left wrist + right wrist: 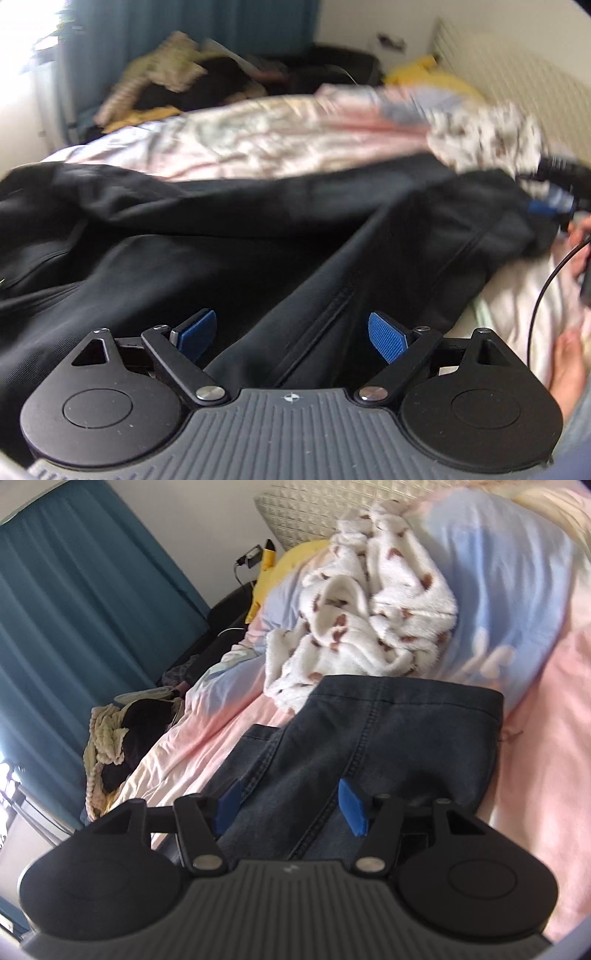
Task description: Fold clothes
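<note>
Dark denim jeans [258,236] lie spread across the pink bed sheet [258,140]. In the left wrist view my left gripper [291,332] is open, its blue pads apart just above the jeans, holding nothing. The right gripper [554,199] shows blurred at the far right edge by the jeans' end. In the right wrist view the jeans [369,738] show seams and a waistband edge; my right gripper [291,806] is open just over them, with nothing between its pads.
A white fleece blanket with brown spots [369,620] and a light blue pillow [498,590] lie beyond the jeans. A pile of clothes [177,81] sits at the bed's far side by a teal curtain [74,609]. A bare foot [569,362] and black cable [546,280] are at the right.
</note>
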